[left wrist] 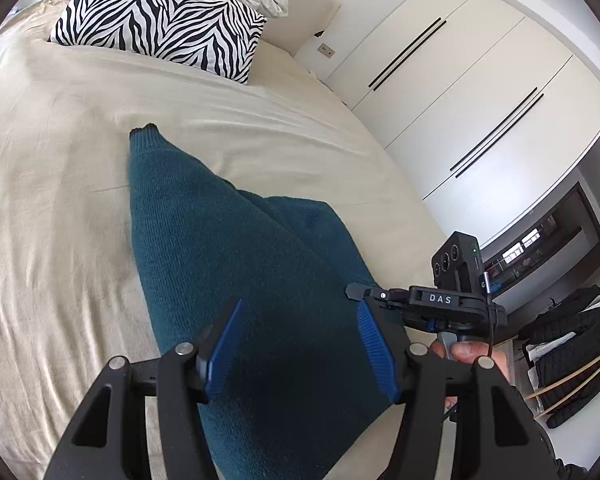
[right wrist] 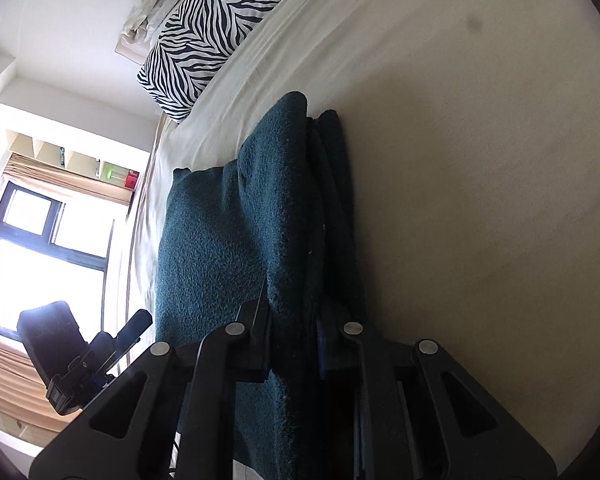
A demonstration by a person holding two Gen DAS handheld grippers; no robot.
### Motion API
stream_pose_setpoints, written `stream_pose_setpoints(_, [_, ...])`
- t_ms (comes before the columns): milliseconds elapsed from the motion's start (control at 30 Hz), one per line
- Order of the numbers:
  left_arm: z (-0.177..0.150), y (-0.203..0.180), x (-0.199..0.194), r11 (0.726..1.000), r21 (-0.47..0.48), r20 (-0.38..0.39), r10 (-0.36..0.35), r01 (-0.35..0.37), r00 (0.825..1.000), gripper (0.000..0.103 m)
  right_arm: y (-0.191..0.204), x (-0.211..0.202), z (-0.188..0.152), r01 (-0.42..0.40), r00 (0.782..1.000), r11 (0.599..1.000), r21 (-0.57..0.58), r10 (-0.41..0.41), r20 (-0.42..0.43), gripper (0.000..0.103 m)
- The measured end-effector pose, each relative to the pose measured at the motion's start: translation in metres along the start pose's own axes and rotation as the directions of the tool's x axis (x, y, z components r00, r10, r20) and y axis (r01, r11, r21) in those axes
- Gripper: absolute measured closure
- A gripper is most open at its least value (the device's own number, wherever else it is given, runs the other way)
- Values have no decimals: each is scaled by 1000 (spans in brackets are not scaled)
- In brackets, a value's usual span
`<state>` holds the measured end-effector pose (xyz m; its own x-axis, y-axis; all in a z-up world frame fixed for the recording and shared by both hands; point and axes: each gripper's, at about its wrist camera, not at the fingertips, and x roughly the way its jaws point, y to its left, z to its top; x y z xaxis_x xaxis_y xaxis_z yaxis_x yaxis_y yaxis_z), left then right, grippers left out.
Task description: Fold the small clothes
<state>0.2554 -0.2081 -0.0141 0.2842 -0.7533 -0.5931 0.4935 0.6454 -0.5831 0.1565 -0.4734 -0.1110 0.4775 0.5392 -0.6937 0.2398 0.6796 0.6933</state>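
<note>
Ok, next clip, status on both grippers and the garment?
Left gripper open above the teal sweater, not gripping. Right gripper shut on a thick fold of sweater. Bed beneath; zebra pillow well clear.

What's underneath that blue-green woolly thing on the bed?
The teal knit garment lies on a cream bedsheet, which shows all around it. Anything beneath the folds is covered. The right tool pinches its bunched edge; the left tool is open above it.

A beige bed carries a zebra-striped pillow at its head; white wardrobe doors line one wall; a bright window glares opposite.
</note>
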Motion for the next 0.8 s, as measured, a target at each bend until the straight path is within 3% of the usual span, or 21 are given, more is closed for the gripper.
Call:
stream_pose_setpoints(167, [31,9,30,998,19,-11,55,-55,998,42,-22,-5,2,-48,999,998,44,49,-3,89])
stream_pose_setpoints(233, [39,22,47,997,-2,-56,80,-80,995,42,-32,-6,0,-99,995,993,69,99,-5,86])
stream_pose_setpoints(300, [40,36,62,996,-32,-103,81,-84,991,43,-33,-13,0,-93,996,993,70,93,-3,84])
stream_pose_setpoints(367, [38,43,67,996,-37,-103,74,-78,992,46,-32,-27,3,-37,999,997,65,34,39,75])
stream_pose_setpoints(433, [36,43,69,996,-26,-110,78,-81,991,46,-32,-48,8,11,991,996,91,-23,134,44])
stream_pose_setpoints(500, [37,43,73,996,-22,-128,88,-92,988,46,-25,-57,17,-69,982,994,89,52,179,42])
stream_pose_setpoints(600, [39,42,80,994,-22,-153,100,-105,983,46,3,-46,30,-117,985,992,37,111,131,42])
stream_pose_setpoints(700, [40,42,84,993,-20,-168,109,-114,980,47,41,-7,46,-140,988,990,-11,140,58,42])
stream_pose_setpoints(800, [38,40,85,993,-9,-171,115,-118,979,47,46,31,56,-107,994,994,11,107,3,42])
